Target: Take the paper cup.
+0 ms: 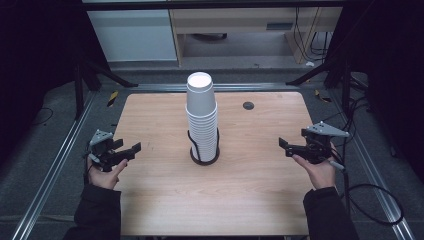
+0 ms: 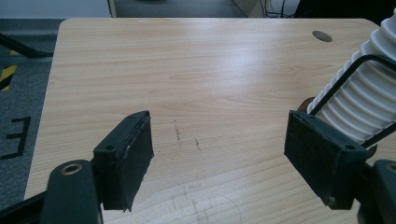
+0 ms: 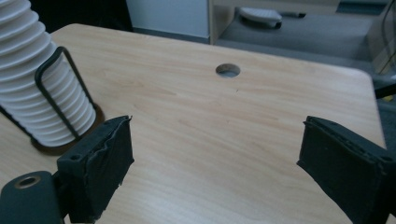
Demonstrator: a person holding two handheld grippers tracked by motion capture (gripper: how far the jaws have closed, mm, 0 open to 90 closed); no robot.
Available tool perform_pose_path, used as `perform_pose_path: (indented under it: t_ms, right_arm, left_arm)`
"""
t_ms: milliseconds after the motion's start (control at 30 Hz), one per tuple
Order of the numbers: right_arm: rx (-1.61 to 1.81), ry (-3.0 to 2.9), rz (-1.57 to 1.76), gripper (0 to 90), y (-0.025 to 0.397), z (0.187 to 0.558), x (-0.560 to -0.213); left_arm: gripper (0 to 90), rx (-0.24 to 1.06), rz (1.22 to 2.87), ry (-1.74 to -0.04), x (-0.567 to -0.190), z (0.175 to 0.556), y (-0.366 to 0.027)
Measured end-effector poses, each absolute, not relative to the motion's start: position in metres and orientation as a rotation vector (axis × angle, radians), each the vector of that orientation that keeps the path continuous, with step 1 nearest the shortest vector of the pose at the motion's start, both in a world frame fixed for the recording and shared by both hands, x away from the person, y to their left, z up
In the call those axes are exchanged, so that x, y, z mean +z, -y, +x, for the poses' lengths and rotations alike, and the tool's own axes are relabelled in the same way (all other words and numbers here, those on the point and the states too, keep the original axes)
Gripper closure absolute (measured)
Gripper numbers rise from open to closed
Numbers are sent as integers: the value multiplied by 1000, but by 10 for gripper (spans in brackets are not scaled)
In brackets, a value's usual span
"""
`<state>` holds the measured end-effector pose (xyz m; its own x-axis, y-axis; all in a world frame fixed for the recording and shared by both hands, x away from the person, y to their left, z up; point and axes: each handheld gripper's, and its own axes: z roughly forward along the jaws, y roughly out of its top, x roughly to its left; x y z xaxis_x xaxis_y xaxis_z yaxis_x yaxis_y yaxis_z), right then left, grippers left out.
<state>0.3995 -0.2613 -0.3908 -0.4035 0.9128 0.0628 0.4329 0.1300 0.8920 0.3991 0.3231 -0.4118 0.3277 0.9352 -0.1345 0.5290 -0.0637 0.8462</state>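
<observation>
The stack of paper cups (image 1: 202,117) stands upright in its wire holder (image 1: 204,150) at mid-table. It lies between the left gripper (image 1: 131,149) and right gripper (image 1: 286,145) (both spread wide, holding nothing), roughly equally distant from each.

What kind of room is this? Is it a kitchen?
Probably not a kitchen; it looks like a lab or test room. A bare wooden table sits inside a metal frame, dark curtains hang at the sides, and cables trail on the grey floor.
</observation>
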Motion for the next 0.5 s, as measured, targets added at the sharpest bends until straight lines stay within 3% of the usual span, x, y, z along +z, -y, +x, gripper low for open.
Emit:
perform_pose_path:
  t_ms: [200, 500]
  right_arm:
    - [1271, -1904, 1271, 91, 261, 395, -381]
    - [1403, -1868, 1134, 89, 243, 394, -333]
  left_arm:
    - [226, 562, 1750, -1308, -420, 400, -320]
    - [248, 597, 1767, -1293, -422, 398, -319]
